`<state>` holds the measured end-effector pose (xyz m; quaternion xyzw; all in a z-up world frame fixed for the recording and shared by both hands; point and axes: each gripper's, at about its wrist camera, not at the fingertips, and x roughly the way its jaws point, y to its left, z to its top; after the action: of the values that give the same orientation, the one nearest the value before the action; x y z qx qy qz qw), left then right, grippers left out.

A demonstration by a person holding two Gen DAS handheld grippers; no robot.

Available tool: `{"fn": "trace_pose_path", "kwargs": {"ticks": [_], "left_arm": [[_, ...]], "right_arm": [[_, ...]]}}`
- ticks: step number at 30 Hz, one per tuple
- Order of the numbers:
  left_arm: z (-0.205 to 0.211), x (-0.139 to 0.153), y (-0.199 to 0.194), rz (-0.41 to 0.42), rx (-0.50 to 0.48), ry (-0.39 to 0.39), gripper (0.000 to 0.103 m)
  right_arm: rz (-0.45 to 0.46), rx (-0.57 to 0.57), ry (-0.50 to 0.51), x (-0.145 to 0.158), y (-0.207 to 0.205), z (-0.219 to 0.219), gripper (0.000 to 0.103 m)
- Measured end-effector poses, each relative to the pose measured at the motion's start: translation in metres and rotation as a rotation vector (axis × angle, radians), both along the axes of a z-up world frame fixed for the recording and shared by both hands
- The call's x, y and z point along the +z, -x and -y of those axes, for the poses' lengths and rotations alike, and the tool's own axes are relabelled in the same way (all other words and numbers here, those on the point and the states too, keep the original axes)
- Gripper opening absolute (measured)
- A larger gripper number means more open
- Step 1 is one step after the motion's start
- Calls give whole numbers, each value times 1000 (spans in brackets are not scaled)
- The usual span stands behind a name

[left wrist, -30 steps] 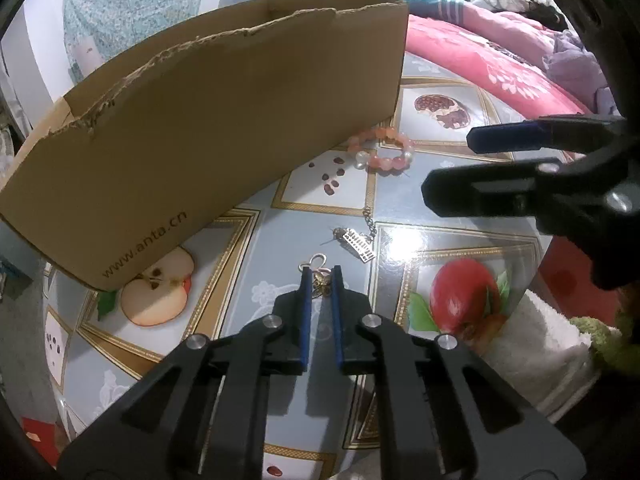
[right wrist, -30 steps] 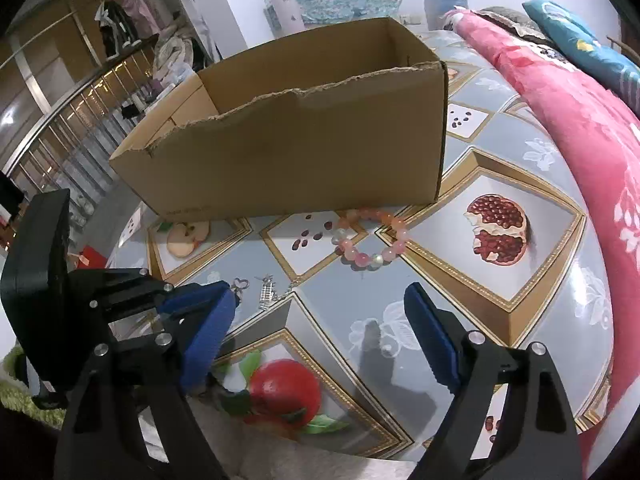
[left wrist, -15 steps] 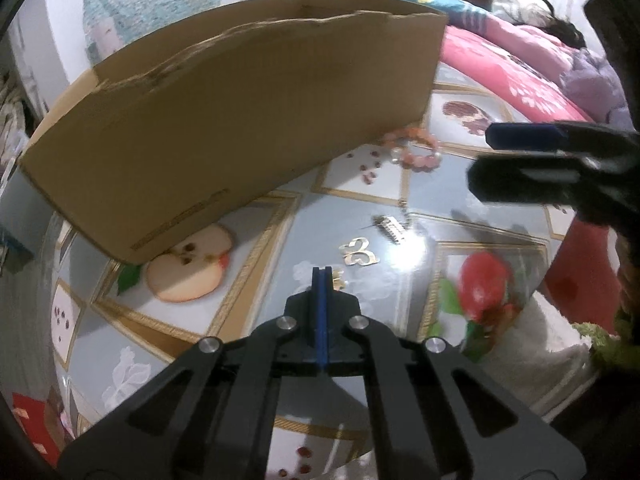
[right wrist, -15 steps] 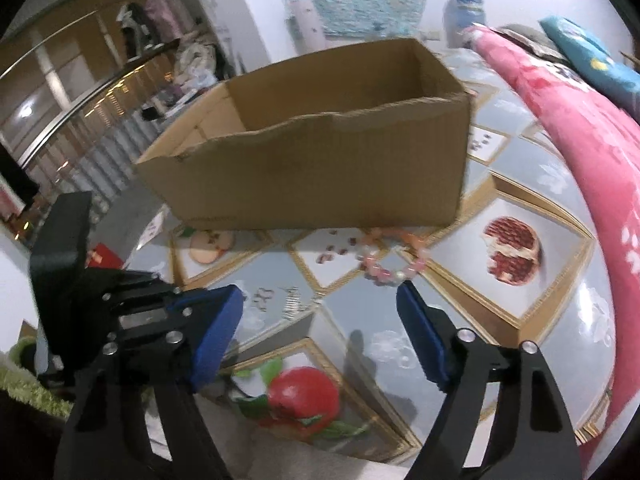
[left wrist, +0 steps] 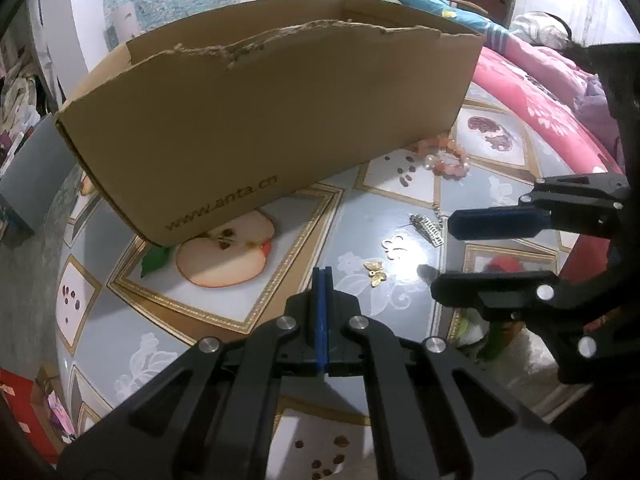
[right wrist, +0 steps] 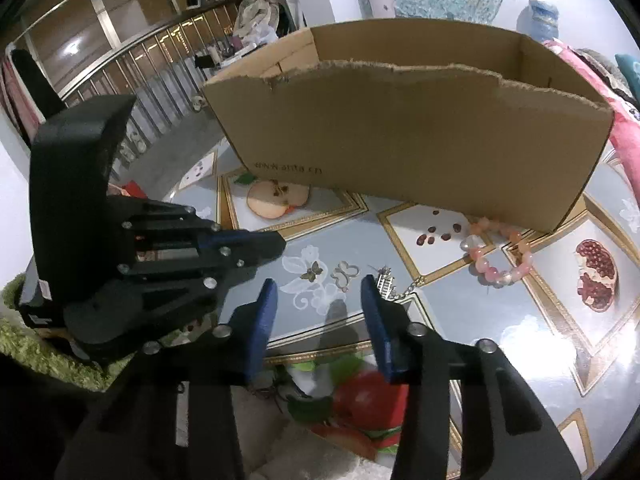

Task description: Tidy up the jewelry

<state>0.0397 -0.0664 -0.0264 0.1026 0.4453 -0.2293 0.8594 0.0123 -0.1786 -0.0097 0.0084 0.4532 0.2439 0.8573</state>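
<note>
L gripper (left wrist: 322, 276) pinched fully together, can't tell if anything's held. R gripper (right wrist: 318, 292) spread wide, empty, just short of the clover charm (right wrist: 345, 276); butterfly charm (right wrist: 311, 271) ahead-left, comb clip (right wrist: 385, 283) at R finger, bead bracelet (right wrist: 497, 252) ahead-right by the box (right wrist: 400, 148). Charms look light, thin, flat, prob slippery on glossy cloth: pinch by edges. Box print: "www.anta.cn".

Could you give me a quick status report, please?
Left gripper shut, empty. Right gripper open above butterfly charms. Bead bracelet beside cardboard box. Nothing blocking.
</note>
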Motion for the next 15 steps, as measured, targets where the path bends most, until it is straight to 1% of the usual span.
{"fn": "trace_pose_path", "kwargs": {"ticks": [5, 8, 10, 11, 12, 15], "left_arm": [[-4, -1, -1, -6, 1, 17, 0], [-3, -2, 0, -5, -5, 19, 0], [-3, -2, -1, -7, -7, 21, 0], [-3, -3, 0, -8, -7, 22, 0], [-3, -3, 0, -8, -7, 23, 0], [-3, -4, 0, -10, -8, 25, 0]], "right_arm": [[-8, 9, 25, -5, -1, 0, 35], [-14, 29, 41, -9, -2, -4, 31], [-21, 43, 63, -14, -4, -7, 26], [-22, 44, 81, -15, -4, -8, 26], [-5, 45, 99, -16, -4, -8, 22], [26, 34, 150, -17, -10, -10, 21]]}}
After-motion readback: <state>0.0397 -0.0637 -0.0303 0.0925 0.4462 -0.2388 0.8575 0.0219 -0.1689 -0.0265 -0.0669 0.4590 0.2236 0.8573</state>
